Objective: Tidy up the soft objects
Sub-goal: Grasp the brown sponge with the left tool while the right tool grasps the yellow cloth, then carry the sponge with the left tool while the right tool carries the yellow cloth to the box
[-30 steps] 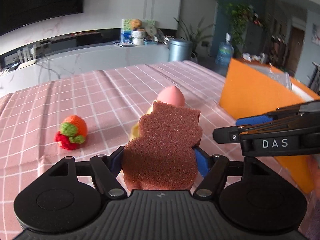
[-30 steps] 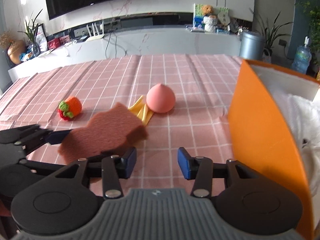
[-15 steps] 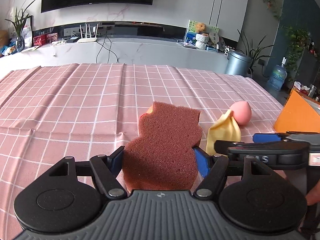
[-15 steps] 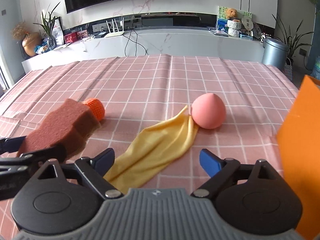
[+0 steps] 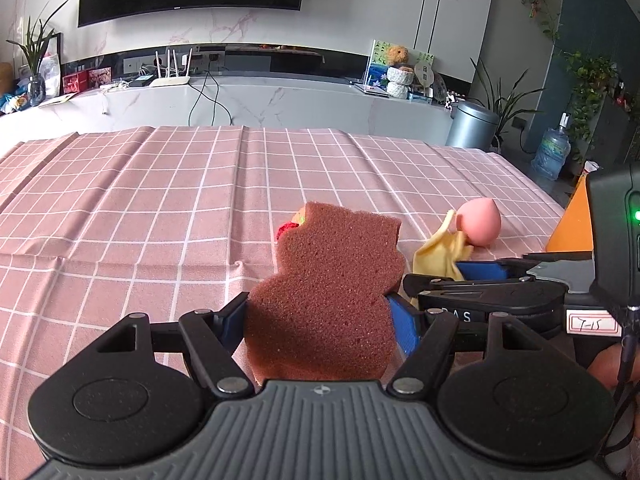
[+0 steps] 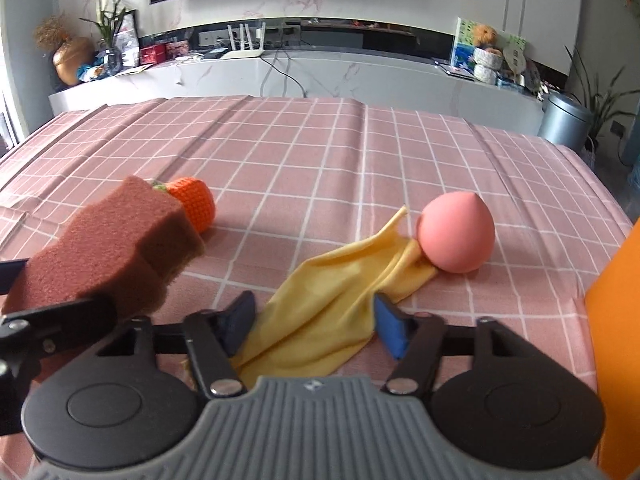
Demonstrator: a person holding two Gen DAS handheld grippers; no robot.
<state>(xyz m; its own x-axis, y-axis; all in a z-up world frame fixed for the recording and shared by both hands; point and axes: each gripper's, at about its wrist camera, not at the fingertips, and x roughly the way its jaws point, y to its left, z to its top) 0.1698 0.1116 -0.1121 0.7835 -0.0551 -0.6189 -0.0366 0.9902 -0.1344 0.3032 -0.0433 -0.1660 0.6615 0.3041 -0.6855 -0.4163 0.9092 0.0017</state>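
A brown foam sponge [image 5: 332,280] stands between the blue pads of my left gripper [image 5: 318,316], which is shut on it; the right wrist view has the sponge [image 6: 116,248] at the left, above the tablecloth. My right gripper [image 6: 314,320] sits low over a yellow cloth [image 6: 332,292] that lies flat between its pads. Its jaws are closing, and the cloth is not bunched or lifted. The far end of the cloth touches a pink peach-shaped toy [image 6: 456,236]. An orange knitted toy [image 6: 192,200] lies behind the sponge, half hidden by it.
The table carries a pink checked tablecloth [image 6: 320,152]. An orange box [image 6: 616,320] stands at the right edge, close to the right gripper. A white counter with clutter runs behind the table. A hand shows at the lower right of the left wrist view.
My right gripper moved forward and down over the yellow cloth, opened wide, then narrowed around it. The left gripper swung left with the sponge still in it.
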